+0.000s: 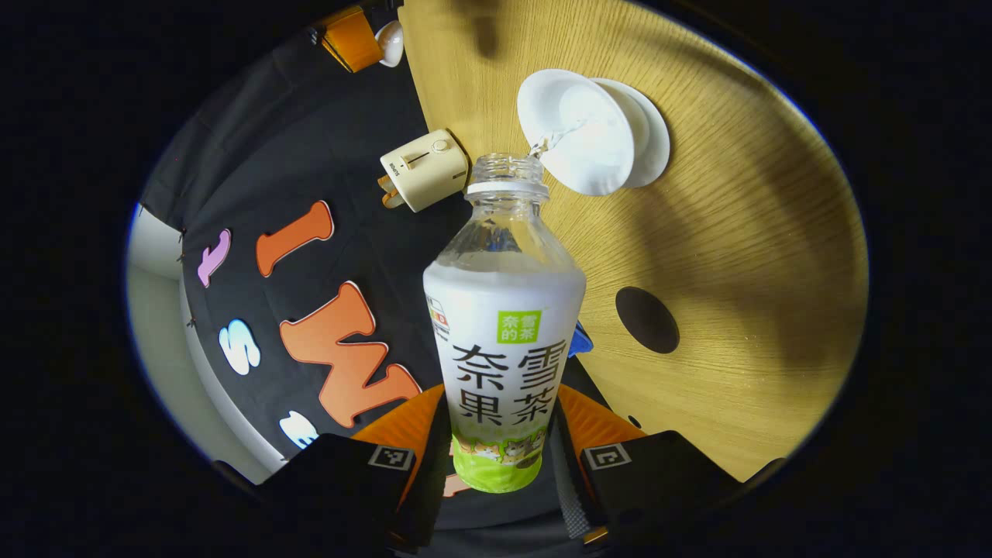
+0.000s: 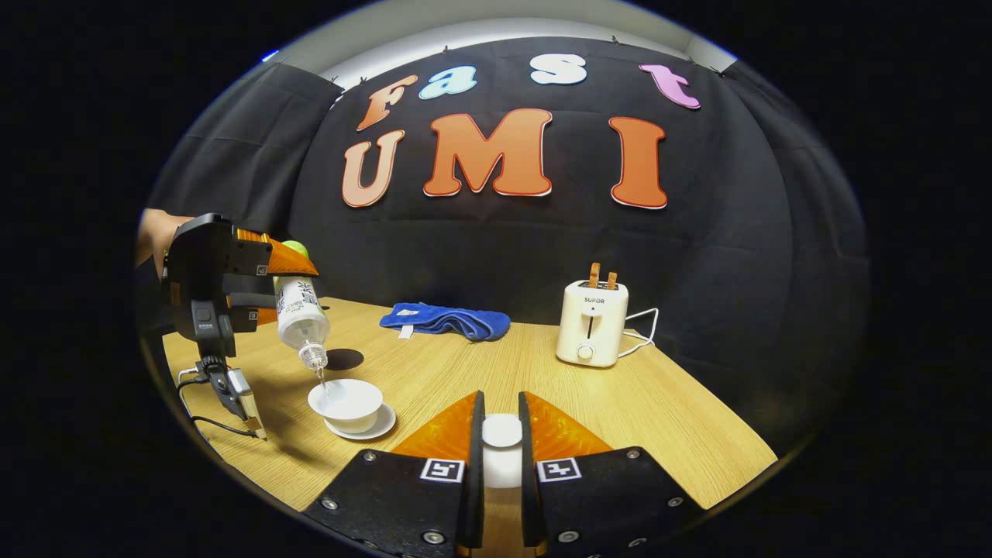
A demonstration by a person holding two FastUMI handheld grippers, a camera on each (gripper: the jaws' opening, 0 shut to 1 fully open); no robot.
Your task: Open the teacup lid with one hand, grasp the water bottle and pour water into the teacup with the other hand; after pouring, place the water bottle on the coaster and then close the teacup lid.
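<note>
My left gripper (image 1: 500,449) is shut on the water bottle (image 1: 500,341), a clear uncapped bottle with a white and green label. It is tipped neck-down toward the white teacup (image 1: 577,132) on its saucer (image 1: 655,132), and a thin stream of water runs from the mouth into the cup. In the right gripper view the same bottle (image 2: 301,310) tilts over the teacup (image 2: 346,403), held by the left gripper (image 2: 271,279). My right gripper (image 2: 500,442) is shut on the white teacup lid (image 2: 501,431), held above the table to the cup's right. A dark round coaster (image 1: 647,319) lies on the table.
A cream toaster (image 2: 591,323) with two slices stands at the back right of the wooden table (image 2: 666,411), its cord trailing behind. A folded blue towel (image 2: 446,319) lies at the back centre. A cable (image 2: 213,422) hangs from the left gripper near the table's left edge.
</note>
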